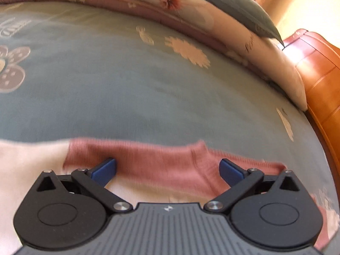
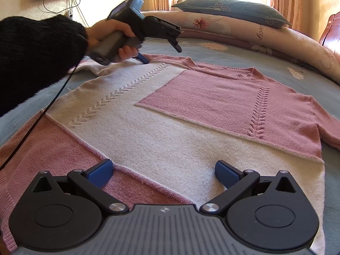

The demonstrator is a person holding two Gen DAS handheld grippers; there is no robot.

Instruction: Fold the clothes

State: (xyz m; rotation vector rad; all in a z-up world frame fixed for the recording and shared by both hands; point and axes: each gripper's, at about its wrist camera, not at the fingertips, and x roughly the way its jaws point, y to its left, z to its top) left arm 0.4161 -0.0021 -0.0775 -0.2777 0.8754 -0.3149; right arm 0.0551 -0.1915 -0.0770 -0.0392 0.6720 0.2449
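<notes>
A pink and cream knitted sweater [image 2: 191,110] lies spread flat on the bed, front up, with its neckline [image 2: 221,69] at the far side. My right gripper [image 2: 163,173] hangs open just over the hem area, straddling a pink-cream seam. My left gripper [image 2: 161,54], held by a hand in a black sleeve [image 2: 38,48], is open at the sweater's far left shoulder. Its lower blue fingertip [image 2: 142,59] touches the knit. In the left wrist view the left gripper [image 1: 167,170] spans the pink shoulder and collar edge [image 1: 161,159], with nothing clamped between its pads.
A grey-blue flowered sheet [image 2: 244,57] covers the bed. A folded floral quilt [image 2: 244,31] and a grey pillow [image 2: 231,10] lie along the far side. A wooden headboard [image 1: 318,70] stands to the right. A black cable [image 2: 42,110] trails across the sweater's left sleeve.
</notes>
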